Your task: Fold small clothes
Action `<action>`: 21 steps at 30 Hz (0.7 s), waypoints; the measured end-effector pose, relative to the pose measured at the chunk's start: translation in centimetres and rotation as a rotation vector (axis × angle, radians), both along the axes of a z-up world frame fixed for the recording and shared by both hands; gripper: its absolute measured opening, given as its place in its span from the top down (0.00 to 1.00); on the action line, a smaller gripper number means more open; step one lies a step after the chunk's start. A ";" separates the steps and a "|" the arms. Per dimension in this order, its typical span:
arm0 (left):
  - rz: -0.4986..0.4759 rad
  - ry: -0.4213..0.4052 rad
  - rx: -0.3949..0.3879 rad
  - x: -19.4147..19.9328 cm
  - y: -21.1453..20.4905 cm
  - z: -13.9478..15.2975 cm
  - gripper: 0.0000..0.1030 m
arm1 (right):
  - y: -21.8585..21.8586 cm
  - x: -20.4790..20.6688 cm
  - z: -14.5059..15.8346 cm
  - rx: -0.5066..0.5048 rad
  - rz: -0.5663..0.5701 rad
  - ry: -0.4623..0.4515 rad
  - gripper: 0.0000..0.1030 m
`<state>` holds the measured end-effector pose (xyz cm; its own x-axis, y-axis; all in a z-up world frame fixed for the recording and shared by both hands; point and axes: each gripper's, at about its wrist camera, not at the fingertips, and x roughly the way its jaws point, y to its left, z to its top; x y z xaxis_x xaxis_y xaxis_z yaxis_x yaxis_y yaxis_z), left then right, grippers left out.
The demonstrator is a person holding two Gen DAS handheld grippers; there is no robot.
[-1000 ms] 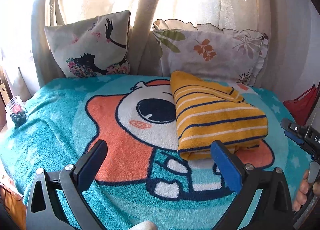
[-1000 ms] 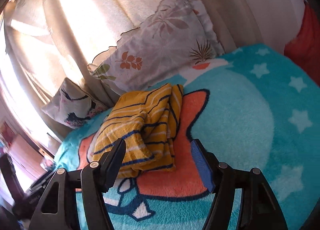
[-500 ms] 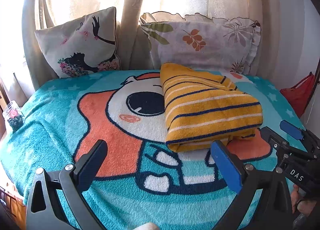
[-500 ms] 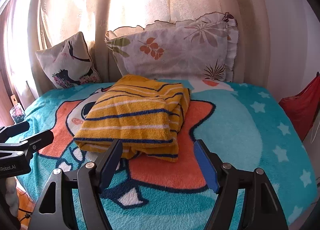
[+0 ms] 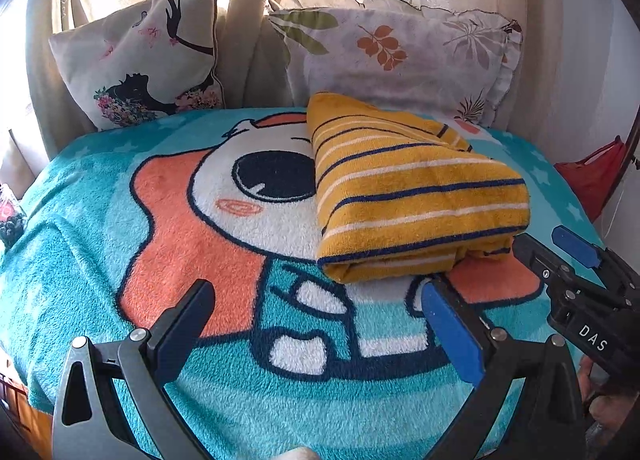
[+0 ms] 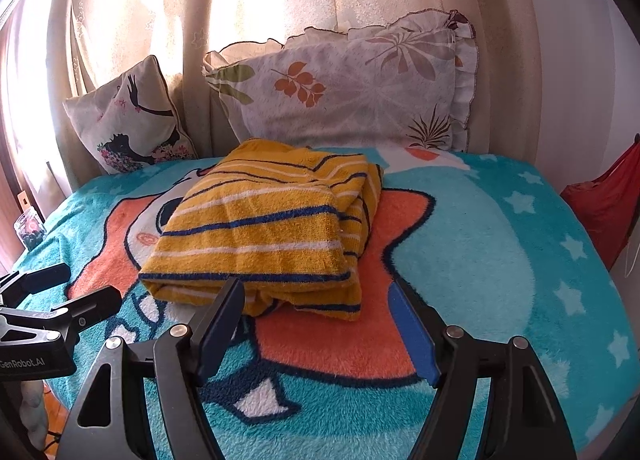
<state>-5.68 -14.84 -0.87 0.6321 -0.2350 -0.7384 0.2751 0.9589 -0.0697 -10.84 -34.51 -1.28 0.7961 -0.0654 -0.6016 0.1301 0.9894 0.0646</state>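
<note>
Folded striped cloth (image 5: 416, 204) lying on the cartoon blanket (image 5: 120, 220), with left gripper (image 5: 320, 324) and right gripper (image 6: 316, 324) both spread wide, holding nothing.

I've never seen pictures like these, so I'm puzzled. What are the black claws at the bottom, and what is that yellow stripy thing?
The claws are grippers, tools with two fingers that a person squeezes, one in each hand. No robot is here. Each gripper carries a camera looking out along its fingers, so each picture shows its own claw at the bottom.

One picture comes from the left gripper, the other from the right gripper. Both are open and hold nothing. Each also shows up at the edge of the other's picture.

The yellow stripy thing is a small garment, folded into a bundle. It lies on a blue cartoon blanket. Behind it two pillows lean against the curtains: a leafy pillow and a lady pillow.
</note>
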 end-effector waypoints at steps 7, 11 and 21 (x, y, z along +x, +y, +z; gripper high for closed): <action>-0.003 0.029 -0.009 0.4 0.2 -0.7 0.00 | 0.6 0.3 -0.1 -0.027 0.003 0.004 0.23; -0.001 0.038 -0.013 0.6 0.3 -0.9 0.00 | 0.7 0.3 0.1 -0.022 0.001 -0.004 0.23; 0.008 0.065 -0.012 1.0 0.5 -1.6 0.00 | 0.8 0.8 -0.4 -0.012 0.002 0.014 0.23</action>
